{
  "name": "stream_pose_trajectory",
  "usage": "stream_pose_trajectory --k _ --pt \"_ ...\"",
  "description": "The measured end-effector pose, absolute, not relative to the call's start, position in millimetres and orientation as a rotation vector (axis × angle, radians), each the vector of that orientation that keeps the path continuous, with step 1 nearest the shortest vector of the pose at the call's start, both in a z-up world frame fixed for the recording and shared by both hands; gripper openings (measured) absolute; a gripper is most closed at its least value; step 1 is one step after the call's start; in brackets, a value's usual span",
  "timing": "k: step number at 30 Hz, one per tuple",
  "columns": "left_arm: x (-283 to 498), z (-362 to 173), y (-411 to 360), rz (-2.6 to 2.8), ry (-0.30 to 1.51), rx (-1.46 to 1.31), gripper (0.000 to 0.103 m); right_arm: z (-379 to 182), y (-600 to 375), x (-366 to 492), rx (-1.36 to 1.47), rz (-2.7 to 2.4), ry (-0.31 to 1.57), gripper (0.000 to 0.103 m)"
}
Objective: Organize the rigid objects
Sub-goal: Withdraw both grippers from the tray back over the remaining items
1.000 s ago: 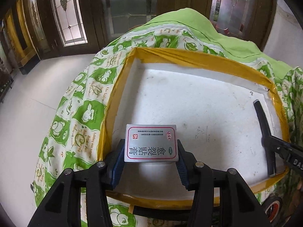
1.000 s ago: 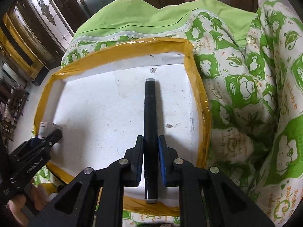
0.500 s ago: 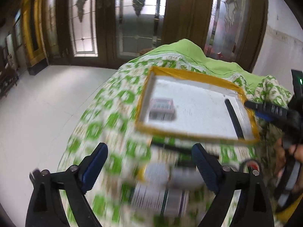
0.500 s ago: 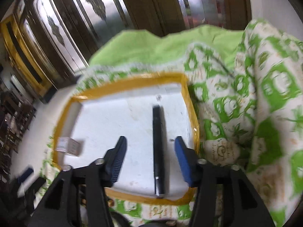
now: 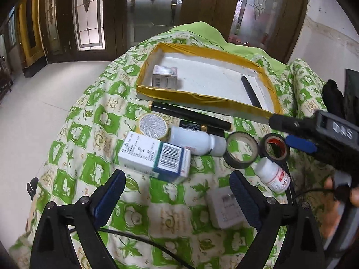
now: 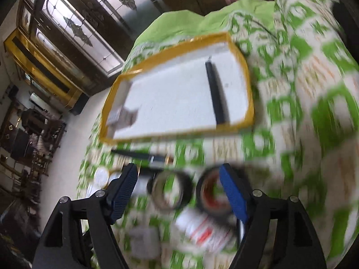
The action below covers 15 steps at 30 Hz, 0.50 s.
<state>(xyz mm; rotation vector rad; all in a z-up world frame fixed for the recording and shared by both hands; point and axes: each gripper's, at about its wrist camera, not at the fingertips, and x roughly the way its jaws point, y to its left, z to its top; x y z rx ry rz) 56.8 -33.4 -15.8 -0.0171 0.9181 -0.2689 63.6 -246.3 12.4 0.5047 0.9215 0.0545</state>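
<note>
A white tray with yellow-taped rim lies on the green-patterned cloth. In it are a small silver box at the left and a black pen at the right; they also show in the right wrist view: the box, the pen. My left gripper is open and empty, just behind a white-and-blue medicine box. My right gripper is open and empty above two tape rolls and a white bottle; it also shows in the left wrist view.
In front of the tray lie a long black pen, a round tin, a lying white bottle, a grey tape roll, a black tape roll, a small red-labelled bottle and a white flat box. White floor lies left.
Both grippers have opened and let go: the silver box and the black pen now lie in the tray. Both have pulled back toward the loose objects in front of the tray.
</note>
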Motion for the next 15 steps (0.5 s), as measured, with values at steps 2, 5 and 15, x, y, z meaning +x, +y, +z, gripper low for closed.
stream_pose_trajectory --k 2,5,15 --pt "55.0 -16.0 -31.5 -0.264 0.922 -0.038 0.095 15.1 -241.9 49.6 0.507 0.069 0.913 0.076" --pt "54.1 -19.4 -23.7 -0.249 0.946 -0.095 0.096 18.6 -238.7 32.4 0.505 0.073 0.9 0.078" --pt "41.9 -26.1 -29.2 -0.253 0.986 -0.123 0.096 16.7 -243.3 9.2 0.513 0.065 0.921 0.078"
